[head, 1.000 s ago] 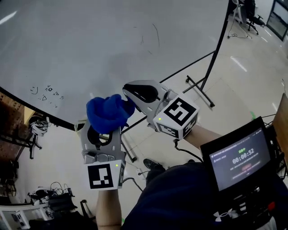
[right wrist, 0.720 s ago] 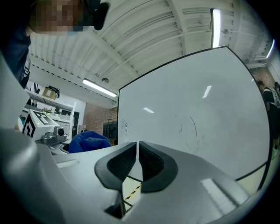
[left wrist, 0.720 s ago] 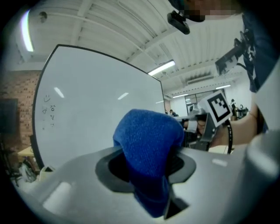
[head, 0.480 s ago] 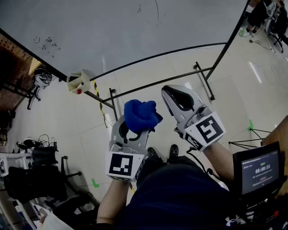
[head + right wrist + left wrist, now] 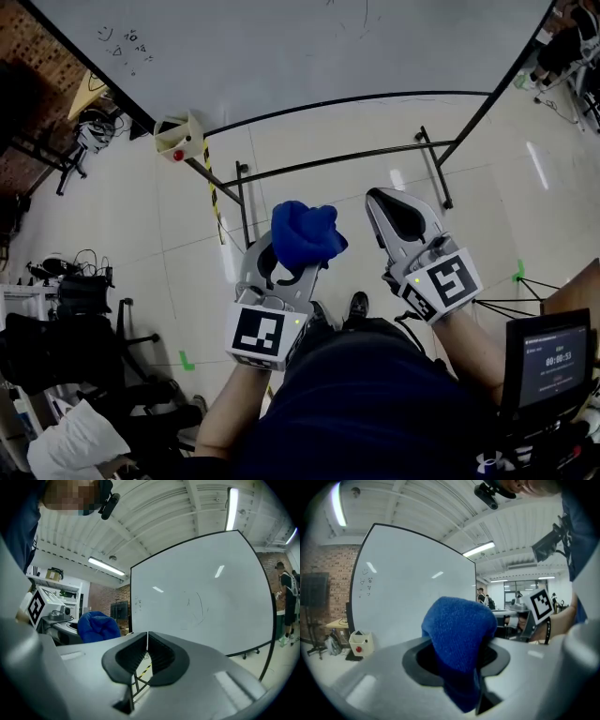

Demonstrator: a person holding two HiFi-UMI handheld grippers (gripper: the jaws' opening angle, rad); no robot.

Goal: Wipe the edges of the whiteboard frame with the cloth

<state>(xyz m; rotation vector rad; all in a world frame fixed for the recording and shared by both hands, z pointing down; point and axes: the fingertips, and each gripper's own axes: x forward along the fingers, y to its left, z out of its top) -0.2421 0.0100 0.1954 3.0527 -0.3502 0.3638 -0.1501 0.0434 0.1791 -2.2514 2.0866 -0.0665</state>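
Two sets of fingers are in view. The left gripper's (image 5: 292,265) fingers (image 5: 379,677) are clenched on the blue cloth (image 5: 459,639), a coarse-knit fabric bunched into a rounded lump. Its long axis runs along the fingers: the tail is pinched in the slot and the bulk projects past the tips toward the whiteboard (image 5: 281,47). The right gripper's (image 5: 394,201) fingers (image 5: 136,656) are clenched together, ribbed black pads meeting, with nothing between them. Both shells are smooth grey mouldings. The cloth is well apart from the whiteboard, short of the lower edge of its thin black frame (image 5: 375,97). The board surface is glossy white.
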